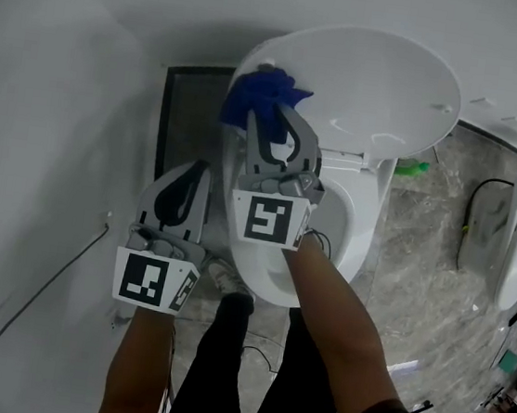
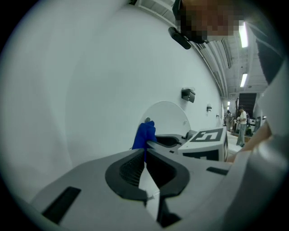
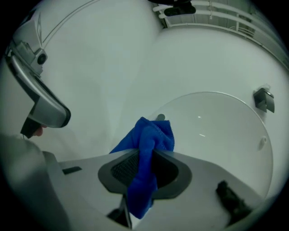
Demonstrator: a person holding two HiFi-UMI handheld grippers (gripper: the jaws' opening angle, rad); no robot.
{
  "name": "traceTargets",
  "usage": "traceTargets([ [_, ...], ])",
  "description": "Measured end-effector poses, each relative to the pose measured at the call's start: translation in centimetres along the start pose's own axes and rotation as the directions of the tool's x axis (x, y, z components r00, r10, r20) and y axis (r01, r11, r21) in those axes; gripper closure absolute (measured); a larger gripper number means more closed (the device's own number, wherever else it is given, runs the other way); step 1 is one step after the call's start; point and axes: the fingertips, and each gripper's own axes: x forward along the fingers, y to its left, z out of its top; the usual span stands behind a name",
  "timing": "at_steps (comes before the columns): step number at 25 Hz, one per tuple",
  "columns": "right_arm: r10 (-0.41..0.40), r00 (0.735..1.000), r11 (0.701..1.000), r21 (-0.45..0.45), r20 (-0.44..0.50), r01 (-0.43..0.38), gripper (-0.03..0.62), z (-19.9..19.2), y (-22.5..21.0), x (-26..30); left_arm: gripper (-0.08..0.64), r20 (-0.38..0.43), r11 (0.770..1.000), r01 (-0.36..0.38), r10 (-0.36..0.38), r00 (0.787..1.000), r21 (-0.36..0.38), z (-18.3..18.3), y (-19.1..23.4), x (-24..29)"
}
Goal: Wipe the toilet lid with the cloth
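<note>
- Right claw [image 1: 271, 118]: pinched on the blue cloth [image 1: 256, 93]. A bunch stood proud of the tips and a tail hung below the jaws.
- Toilet lid [image 1: 385, 86]: raised, inner face toward the person. It lay straight ahead of the right claw, its broad face spreading mostly to that claw's right.
- Cloth, position: at the lid's left rim in the head view. Contact with the lid could not be confirmed.
- Left claw [image 1: 192, 179]: pressed together, nothing between the jaws. It was held beside the toilet bowl [image 1: 264, 276], farther from the lid.
- Assessment: the right hand was the nearer, and the wipe would probably run rightward across the face.
</note>
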Motion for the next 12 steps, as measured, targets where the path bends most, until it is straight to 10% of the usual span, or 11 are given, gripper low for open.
traceTargets([
  [12,-0.169,0.985,0.985,0.04,-0.047,0.171,0.508,-1.9,-7.5,0.2,0.538,-0.017,1.0,0.014,-0.015,1.0,-0.013,-0.9,-0.9,0.8],
])
